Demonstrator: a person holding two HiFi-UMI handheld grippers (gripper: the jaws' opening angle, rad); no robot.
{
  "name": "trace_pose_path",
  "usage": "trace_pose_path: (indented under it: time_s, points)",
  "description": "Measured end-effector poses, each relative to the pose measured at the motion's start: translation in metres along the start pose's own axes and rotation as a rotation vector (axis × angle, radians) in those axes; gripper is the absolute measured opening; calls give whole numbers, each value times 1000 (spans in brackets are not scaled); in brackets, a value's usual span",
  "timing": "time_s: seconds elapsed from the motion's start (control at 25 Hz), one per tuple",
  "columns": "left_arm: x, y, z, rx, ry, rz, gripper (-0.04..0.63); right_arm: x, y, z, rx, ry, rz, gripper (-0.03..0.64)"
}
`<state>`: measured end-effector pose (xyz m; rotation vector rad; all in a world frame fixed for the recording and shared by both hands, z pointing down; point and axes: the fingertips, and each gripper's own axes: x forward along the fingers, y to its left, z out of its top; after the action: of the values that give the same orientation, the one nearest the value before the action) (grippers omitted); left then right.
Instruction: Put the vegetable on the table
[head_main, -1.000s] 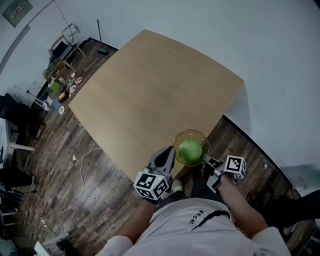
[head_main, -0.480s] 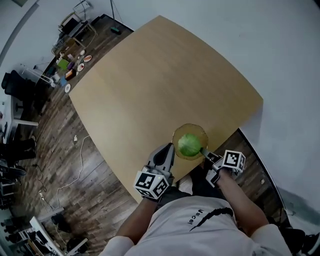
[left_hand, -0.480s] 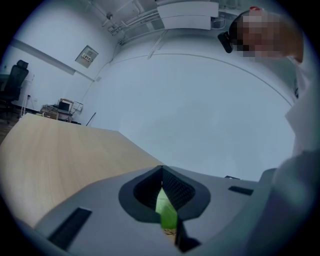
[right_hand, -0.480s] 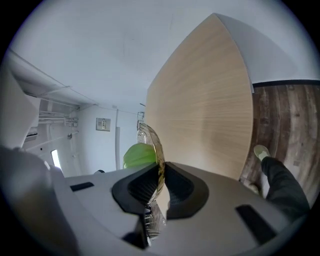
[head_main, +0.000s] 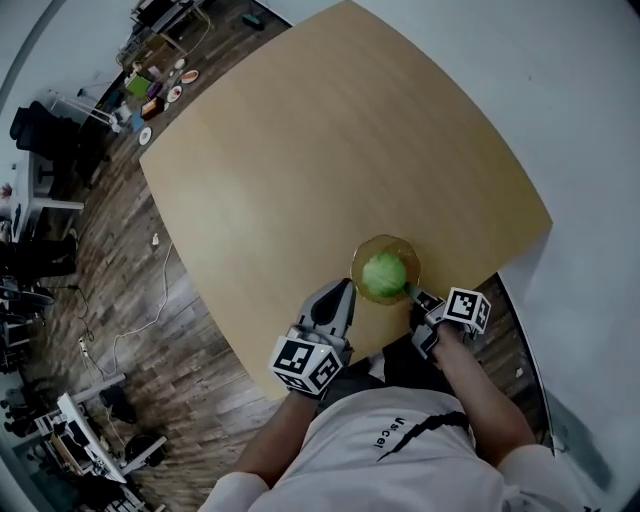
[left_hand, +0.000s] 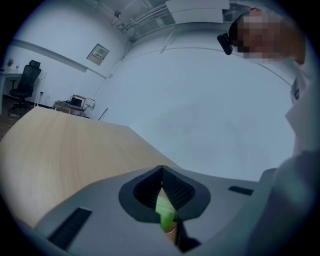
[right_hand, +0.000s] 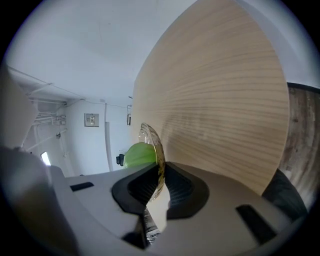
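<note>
A round green vegetable (head_main: 383, 273) lies in a clear amber glass bowl (head_main: 360, 256) over the near corner of the light wooden table (head_main: 330, 150). My right gripper (head_main: 412, 292) is shut on the bowl's near right rim. In the right gripper view the rim of the bowl (right_hand: 152, 137) runs edge-on between the jaws of the right gripper (right_hand: 161, 167), with the vegetable (right_hand: 137, 154) behind it. My left gripper (head_main: 345, 287) is shut and empty just left of the bowl. In the left gripper view a strip of the vegetable (left_hand: 164, 212) shows past the left gripper (left_hand: 161, 170). Whether the bowl rests on the table I cannot tell.
The table's near edge (head_main: 250, 360) runs just under the left gripper. Dark wood floor (head_main: 150, 330) with a white cable (head_main: 150, 305) lies to the left. A cart with small items (head_main: 150, 85) and chairs (head_main: 40, 140) stand at the far left. A white wall (head_main: 580, 120) borders the right.
Both grippers and the bowl with the vegetable have moved forward, from the table's near edge to further over the tabletop. The right gripper keeps its hold on the rim.
</note>
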<state>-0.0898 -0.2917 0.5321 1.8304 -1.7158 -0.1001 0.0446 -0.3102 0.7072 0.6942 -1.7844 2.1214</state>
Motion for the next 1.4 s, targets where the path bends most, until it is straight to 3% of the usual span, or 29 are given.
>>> trace_pose_path:
  time_s: [0.52, 0.88, 1.08, 1.4]
  points:
    - [-12, 12, -19, -32, 13, 71, 12, 21, -23, 2, 19, 31, -39, 52]
    - [-11, 30, -6, -43, -5, 93, 12, 47, -16, 17, 33, 47, -67, 54]
    - [-19, 31, -3, -40, -13, 100, 12, 43, -21, 12, -17, 77, -165, 87]
    - [-28, 31, -5, -49, 1, 90, 12, 22, -7, 9, -154, 59, -241, 86]
